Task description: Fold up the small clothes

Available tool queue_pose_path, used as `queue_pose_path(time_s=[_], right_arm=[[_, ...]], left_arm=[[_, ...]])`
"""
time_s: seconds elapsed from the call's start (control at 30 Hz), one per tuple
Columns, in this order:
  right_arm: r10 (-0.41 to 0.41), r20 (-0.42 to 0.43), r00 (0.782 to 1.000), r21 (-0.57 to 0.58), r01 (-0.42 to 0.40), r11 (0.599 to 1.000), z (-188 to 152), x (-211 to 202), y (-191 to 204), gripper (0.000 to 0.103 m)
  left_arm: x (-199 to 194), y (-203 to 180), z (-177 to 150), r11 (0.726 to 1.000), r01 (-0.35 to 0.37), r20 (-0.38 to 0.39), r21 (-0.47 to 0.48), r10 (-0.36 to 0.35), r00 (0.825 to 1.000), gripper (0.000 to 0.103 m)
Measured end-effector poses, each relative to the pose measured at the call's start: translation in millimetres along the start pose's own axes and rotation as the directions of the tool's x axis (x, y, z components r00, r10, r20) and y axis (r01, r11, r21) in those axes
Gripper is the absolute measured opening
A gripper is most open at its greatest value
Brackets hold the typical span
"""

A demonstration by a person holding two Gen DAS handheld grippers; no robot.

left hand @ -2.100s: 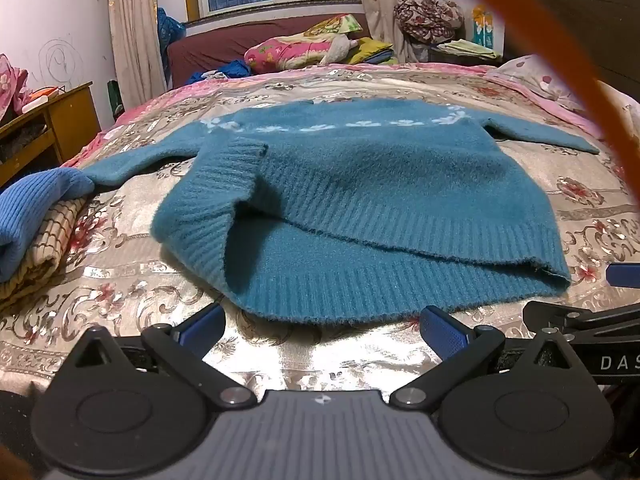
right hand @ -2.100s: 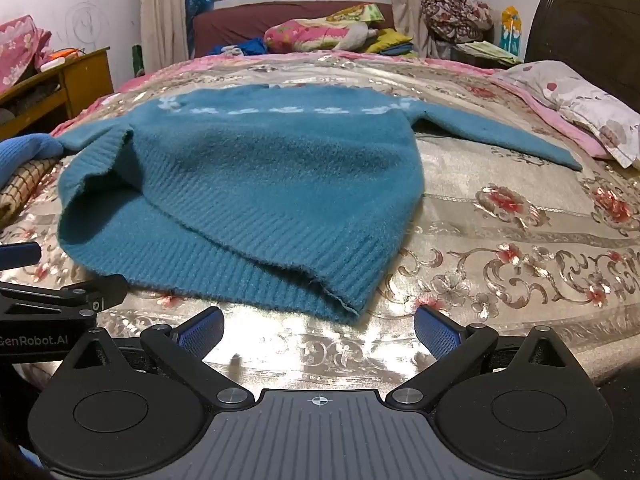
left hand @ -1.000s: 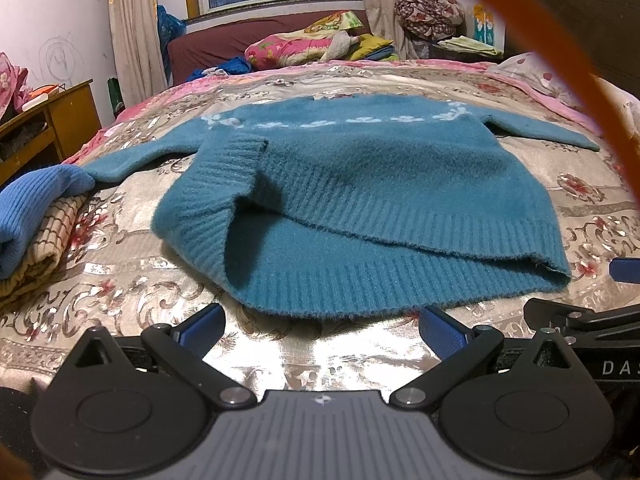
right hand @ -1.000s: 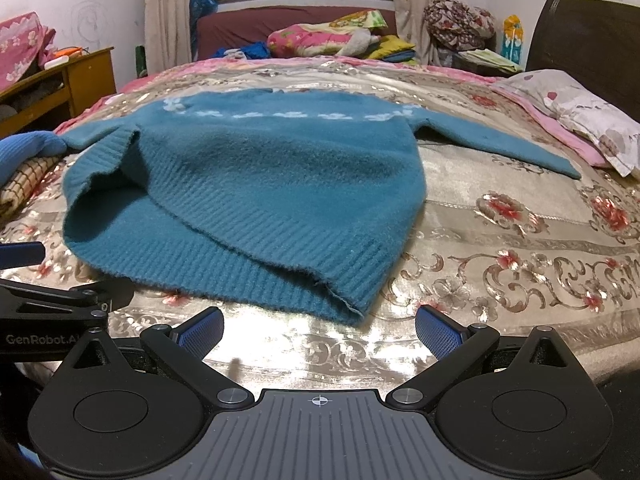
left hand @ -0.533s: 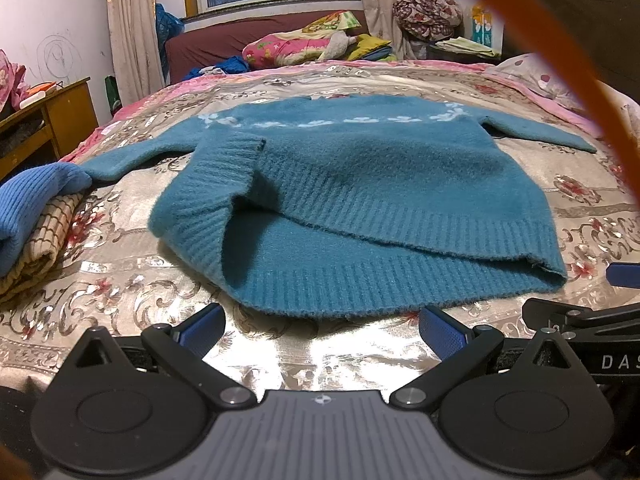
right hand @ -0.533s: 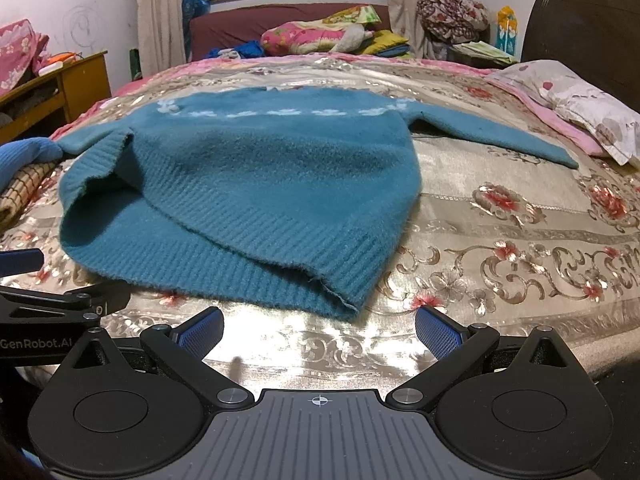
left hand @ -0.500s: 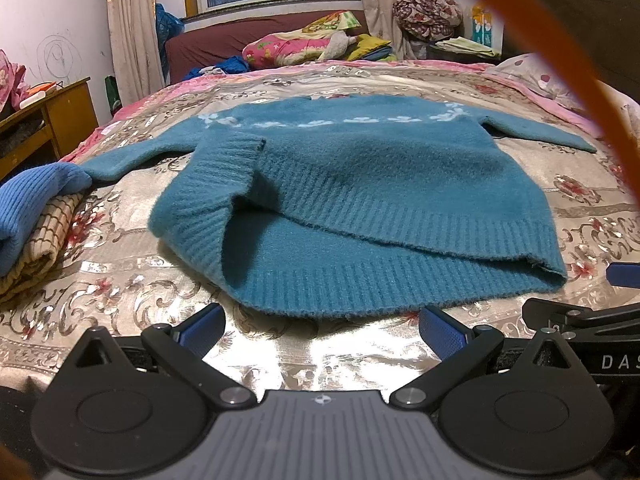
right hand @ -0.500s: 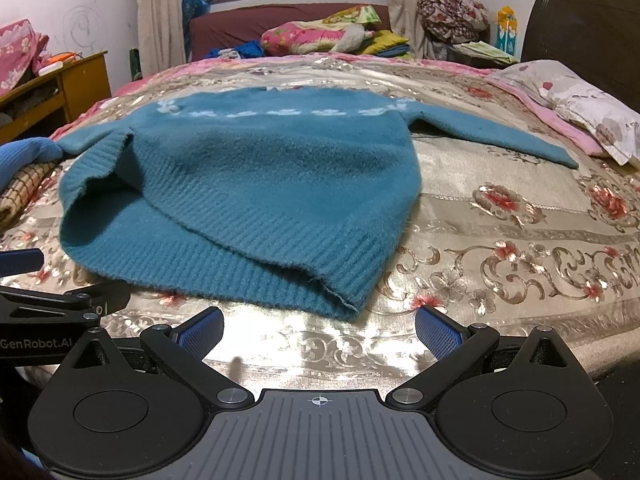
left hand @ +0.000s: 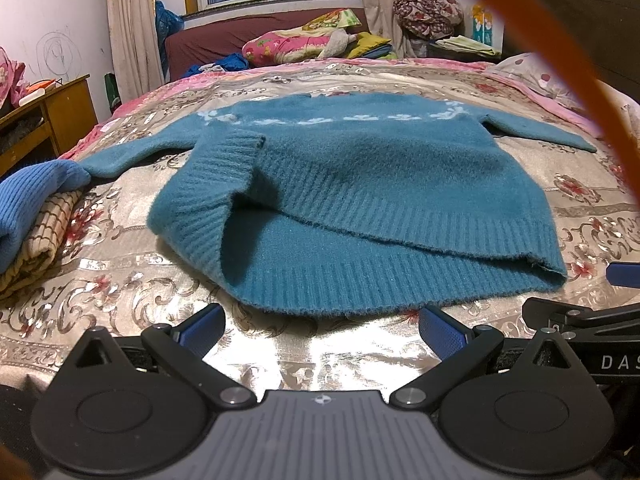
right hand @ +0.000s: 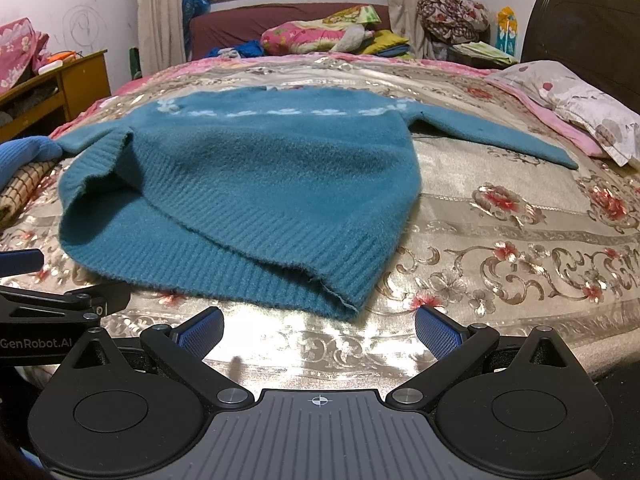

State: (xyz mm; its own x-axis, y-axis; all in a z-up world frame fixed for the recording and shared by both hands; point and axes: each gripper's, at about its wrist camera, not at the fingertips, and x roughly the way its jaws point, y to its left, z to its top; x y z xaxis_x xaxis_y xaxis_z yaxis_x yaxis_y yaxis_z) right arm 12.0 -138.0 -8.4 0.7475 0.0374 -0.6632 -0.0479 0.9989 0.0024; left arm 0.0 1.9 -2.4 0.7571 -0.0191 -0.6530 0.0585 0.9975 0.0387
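Note:
A teal knit sweater [left hand: 360, 184] lies spread on the bed, hem towards me, both sleeves stretched out sideways. Its left hem corner is turned up in a loose fold. It also shows in the right wrist view [right hand: 256, 184]. My left gripper [left hand: 322, 330] is open and empty, just short of the hem. My right gripper [right hand: 318, 330] is open and empty, just short of the hem's right corner. Each gripper shows at the edge of the other's view.
The bed has a shiny floral cover [right hand: 500, 248]. A folded blue knit [left hand: 28, 196] on checked cloth lies at the left. A pillow [right hand: 592, 112] lies at the right. A wooden cabinet [right hand: 80, 76] stands left of the bed. An orange cable [left hand: 580, 68] crosses the left wrist view.
Both views have shifted only slightly; the sweater lies as before and both grippers stay open and empty near the hem.

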Motion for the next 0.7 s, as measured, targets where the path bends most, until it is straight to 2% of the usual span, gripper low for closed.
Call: queue_pose_path(time_s=[0.7], right_arm=[[0.018, 0.009, 1.000, 0.001, -0.018, 1.000, 11.1, -0.5, -0.4, 0.101]], left_arm=[[1.9, 6.5, 10.3, 0.999, 0.025, -0.011, -0.033, -0.025, 1.000, 0.103]])
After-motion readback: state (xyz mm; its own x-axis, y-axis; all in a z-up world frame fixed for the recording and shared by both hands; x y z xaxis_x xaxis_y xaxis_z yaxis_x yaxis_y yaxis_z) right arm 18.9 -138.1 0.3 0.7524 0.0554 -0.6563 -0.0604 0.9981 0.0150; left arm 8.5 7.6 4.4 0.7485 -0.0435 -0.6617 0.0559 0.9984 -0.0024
